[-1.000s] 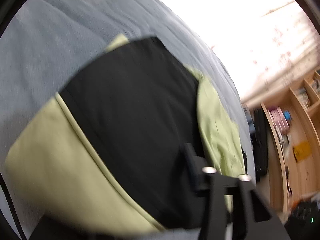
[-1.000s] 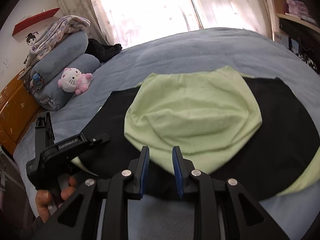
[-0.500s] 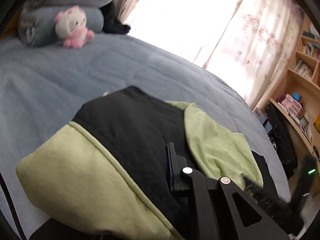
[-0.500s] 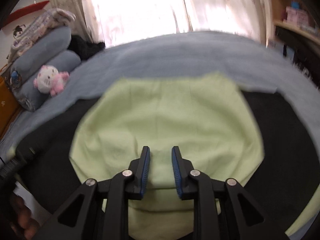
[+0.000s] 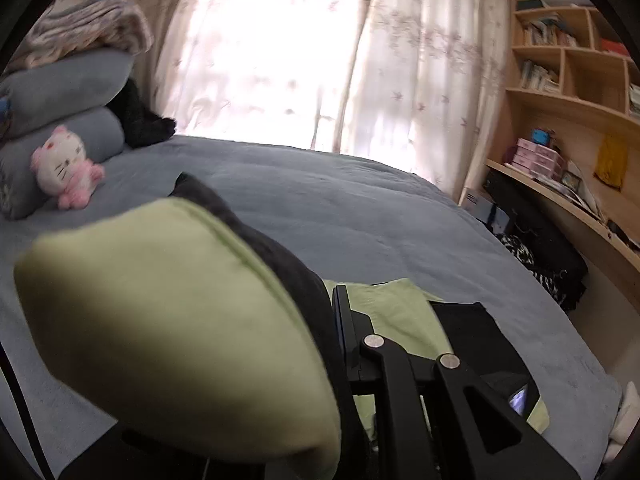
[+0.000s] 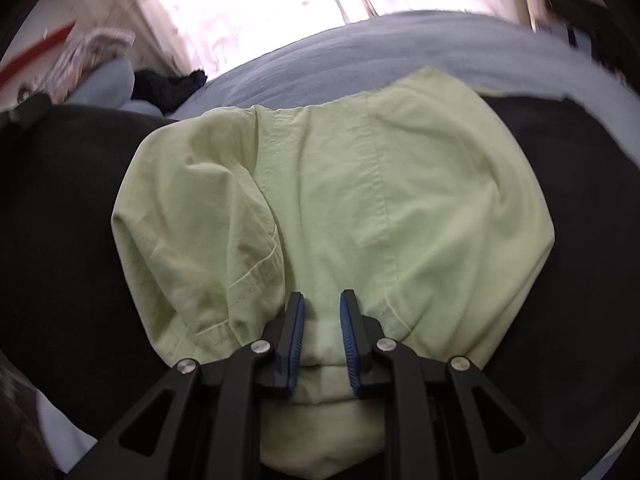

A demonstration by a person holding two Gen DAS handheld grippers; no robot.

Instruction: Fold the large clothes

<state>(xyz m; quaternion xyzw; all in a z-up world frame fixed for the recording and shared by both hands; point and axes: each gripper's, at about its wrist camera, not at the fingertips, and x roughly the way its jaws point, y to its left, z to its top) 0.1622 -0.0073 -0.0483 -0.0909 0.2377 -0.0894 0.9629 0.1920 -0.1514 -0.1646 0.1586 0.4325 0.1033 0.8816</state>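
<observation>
A large black garment with light green parts lies on the blue-grey bed [image 5: 360,216]. My left gripper [image 5: 333,308] is shut on a black-and-green flap of the garment [image 5: 168,320]. The flap is lifted off the bed, drapes across the left of the left wrist view and hides one finger. In the right wrist view the green hood [image 6: 360,184] lies flat on the black body [image 6: 60,240]. My right gripper [image 6: 322,320] is pressed down on the hood's near edge. Green cloth bunches up between its blue pads [image 6: 295,332].
Stacked grey pillows [image 5: 60,92] and a pink-and-white plush cat [image 5: 66,168] lie at the bed's far left, with a dark bundle [image 5: 140,124] beside them. Curtains [image 5: 320,60] hang behind the bed. On the right are wooden shelves [image 5: 568,60] and a desk [image 5: 560,200].
My left gripper has risen and rolled, carrying the black-and-green flap up off the bed. The right gripper has come down from above the garment onto the green hood.
</observation>
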